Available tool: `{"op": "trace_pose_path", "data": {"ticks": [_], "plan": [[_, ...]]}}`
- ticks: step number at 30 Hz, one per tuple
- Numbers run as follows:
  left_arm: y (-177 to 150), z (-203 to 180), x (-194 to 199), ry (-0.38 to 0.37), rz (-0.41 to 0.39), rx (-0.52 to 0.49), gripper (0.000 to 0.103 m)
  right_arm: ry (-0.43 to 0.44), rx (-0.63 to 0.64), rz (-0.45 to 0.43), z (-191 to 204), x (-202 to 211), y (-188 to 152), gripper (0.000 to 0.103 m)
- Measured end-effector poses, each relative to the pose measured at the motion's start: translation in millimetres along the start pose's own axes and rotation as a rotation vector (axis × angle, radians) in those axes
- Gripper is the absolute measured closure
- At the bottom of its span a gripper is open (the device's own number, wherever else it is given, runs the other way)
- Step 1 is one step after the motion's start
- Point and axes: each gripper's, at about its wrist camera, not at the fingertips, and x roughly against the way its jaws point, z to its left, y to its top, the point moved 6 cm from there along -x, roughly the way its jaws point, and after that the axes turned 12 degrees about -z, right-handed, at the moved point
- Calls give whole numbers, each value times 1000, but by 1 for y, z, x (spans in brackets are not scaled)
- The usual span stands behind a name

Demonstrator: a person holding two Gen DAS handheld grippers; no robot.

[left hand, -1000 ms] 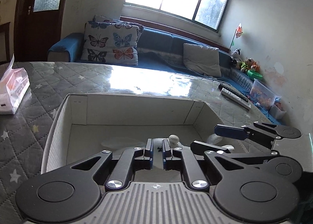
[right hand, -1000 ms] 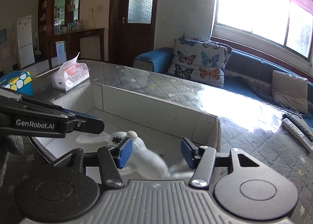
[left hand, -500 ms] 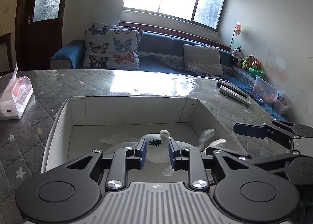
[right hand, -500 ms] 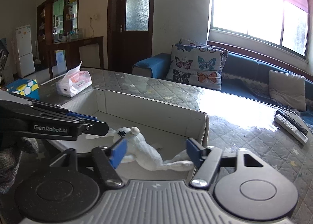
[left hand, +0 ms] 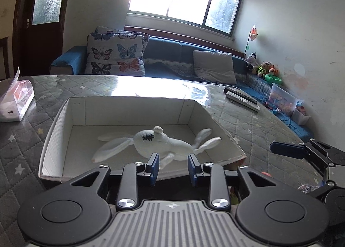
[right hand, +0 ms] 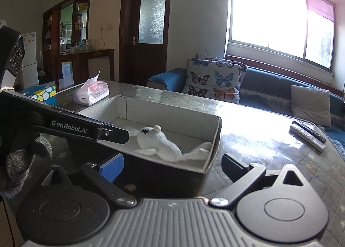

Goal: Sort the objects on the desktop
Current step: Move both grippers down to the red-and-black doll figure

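A white knitted rabbit toy (left hand: 160, 142) lies on its side inside an open white cardboard box (left hand: 54, 130) on the quilted table. It also shows in the right wrist view (right hand: 158, 141), inside the box (right hand: 213, 137). My left gripper (left hand: 173, 168) is open and empty, just short of the box's near wall. My right gripper (right hand: 172, 167) is wide open and empty, low in front of the box's near corner. The right gripper's finger (left hand: 289, 150) shows at the right of the left wrist view.
A tissue pack (left hand: 16, 101) lies left of the box and shows in the right wrist view (right hand: 91, 92). Remote controls (left hand: 241, 98) lie at the far right of the table. A blue spotted box (right hand: 41, 92) sits at the far left. A sofa stands behind the table.
My left gripper opened and let go of the rabbit, which now lies in the box. Both grippers pulled back out of the box towards its near side.
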Motion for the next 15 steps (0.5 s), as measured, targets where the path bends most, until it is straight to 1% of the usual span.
{"op": "trace_pose_path", "data": {"ticks": [3, 15], "plan": [[-5, -5, 4, 1, 11, 8, 71, 4, -5, -3, 1, 10, -4, 0], [-29, -18, 28, -15, 48, 24, 71, 69, -37, 17, 19, 39, -29, 0]]}}
